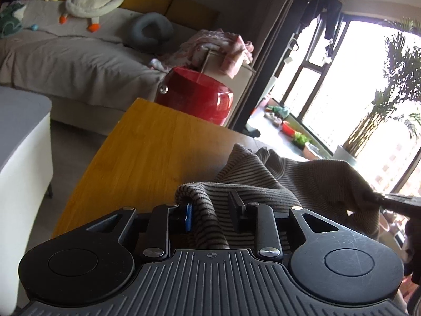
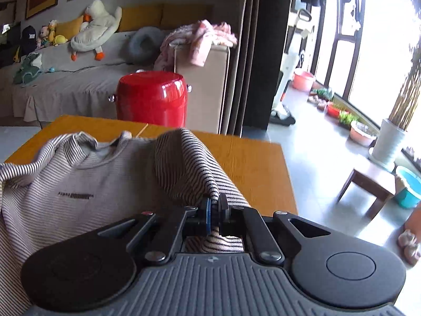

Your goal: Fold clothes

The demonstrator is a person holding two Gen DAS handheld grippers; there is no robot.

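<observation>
A grey-and-black finely striped knit top [image 2: 79, 184] lies partly on the orange-yellow wooden table [image 2: 250, 155], its neckline toward twelve o'clock in the right wrist view and its printed chest panel face up. The right gripper [image 2: 215, 212] has its two tongs pressed together on a bunched striped edge, apparently a sleeve or side hem, which rises in a hump at about one o'clock from the chest print. The left gripper [image 1: 210, 210] has its tongs apart, with a fold of the same top draped between them; whether they actually pinch it I cannot tell. In the left wrist view the cloth hangs lifted and slack, stretching toward three o'clock.

Judging by this, folding is at an early stage: the garment is rumpled, no crisp fold is laid, and one edge is only being carried over. Flattening, the side folds and the final halving appear left to do.
</observation>
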